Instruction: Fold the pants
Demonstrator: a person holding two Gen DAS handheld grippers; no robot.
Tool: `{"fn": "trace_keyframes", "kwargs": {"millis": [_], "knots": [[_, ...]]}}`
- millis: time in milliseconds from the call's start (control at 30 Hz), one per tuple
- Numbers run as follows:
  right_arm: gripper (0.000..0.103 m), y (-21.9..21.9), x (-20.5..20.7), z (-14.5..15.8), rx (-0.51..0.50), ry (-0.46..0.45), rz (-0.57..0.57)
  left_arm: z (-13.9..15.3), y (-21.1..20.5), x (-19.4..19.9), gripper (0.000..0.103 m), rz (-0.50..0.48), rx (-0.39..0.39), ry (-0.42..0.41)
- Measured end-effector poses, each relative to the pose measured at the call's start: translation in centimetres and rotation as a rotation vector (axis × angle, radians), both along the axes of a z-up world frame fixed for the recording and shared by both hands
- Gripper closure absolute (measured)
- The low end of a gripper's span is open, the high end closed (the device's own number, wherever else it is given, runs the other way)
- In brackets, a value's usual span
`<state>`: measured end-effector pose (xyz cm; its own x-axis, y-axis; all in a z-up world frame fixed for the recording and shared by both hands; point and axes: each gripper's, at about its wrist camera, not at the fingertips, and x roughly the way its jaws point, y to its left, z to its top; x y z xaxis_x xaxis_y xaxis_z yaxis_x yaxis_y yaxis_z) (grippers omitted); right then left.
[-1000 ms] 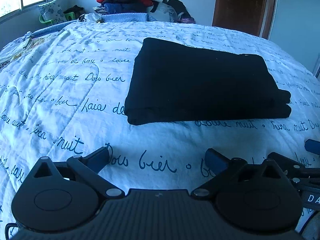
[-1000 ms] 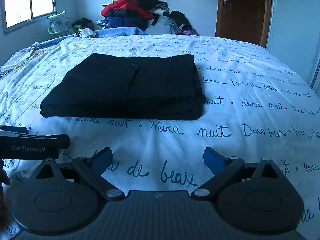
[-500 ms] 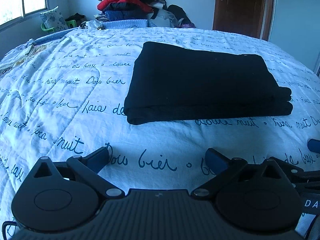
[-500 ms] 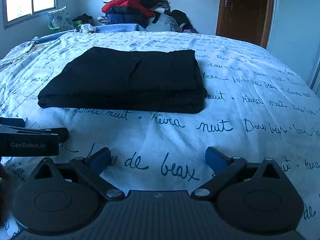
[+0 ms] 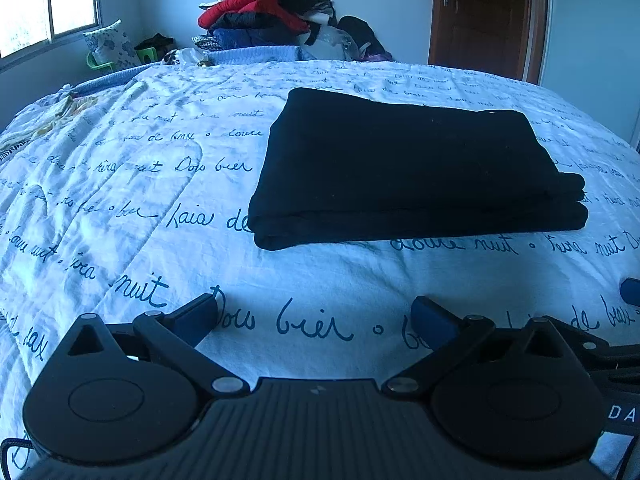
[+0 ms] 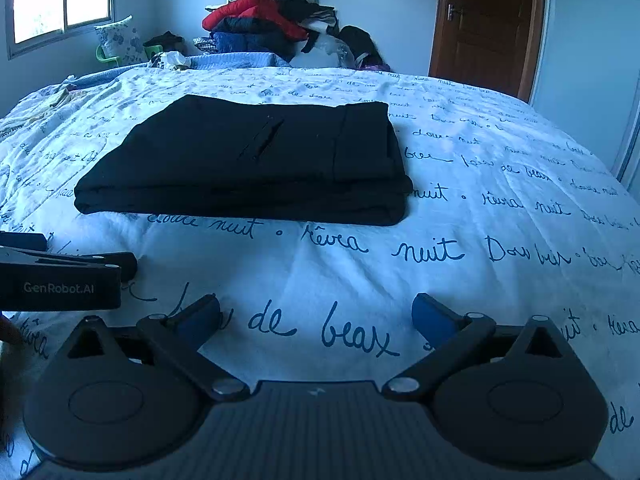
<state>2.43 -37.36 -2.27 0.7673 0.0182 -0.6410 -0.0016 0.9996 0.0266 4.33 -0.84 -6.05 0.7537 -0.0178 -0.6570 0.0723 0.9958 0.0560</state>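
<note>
Black pants [image 5: 404,168] lie folded into a flat rectangle on the bed, also seen in the right wrist view as the pants [image 6: 256,164] with a pocket slit on top. My left gripper [image 5: 316,316] hangs open over the bedspread, well short of the fold's near edge, with nothing between its fingers. My right gripper [image 6: 316,316] is open too, nearer to me than the pants and empty. The left gripper's body [image 6: 60,280] shows at the left edge of the right wrist view.
A white bedspread [image 5: 120,200] with blue script covers the bed. A heap of clothes [image 5: 272,16] is piled at the far wall, a brown door [image 5: 484,16] stands at the back right, and a window [image 5: 44,4] is at the left.
Both grippers have dropped slightly and tilted up, so the pants sit lower and nearer in view. The pants themselves have not moved.
</note>
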Motion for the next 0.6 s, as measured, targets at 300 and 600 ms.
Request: {"fn": "trace_keyframes", "kwargs": {"millis": [300,600], "knots": [[0.000,-1.2,0.0,0.0,0.034,-0.013,-0.068,0.2,0.7,-0.2,0.000,0.015,-0.019,0.004],[0.000,-0.8,0.4,-0.2,0.007,0.014,-0.051,0.2,0.6,-0.2,0.000,-0.005,-0.003,0.017]]}}
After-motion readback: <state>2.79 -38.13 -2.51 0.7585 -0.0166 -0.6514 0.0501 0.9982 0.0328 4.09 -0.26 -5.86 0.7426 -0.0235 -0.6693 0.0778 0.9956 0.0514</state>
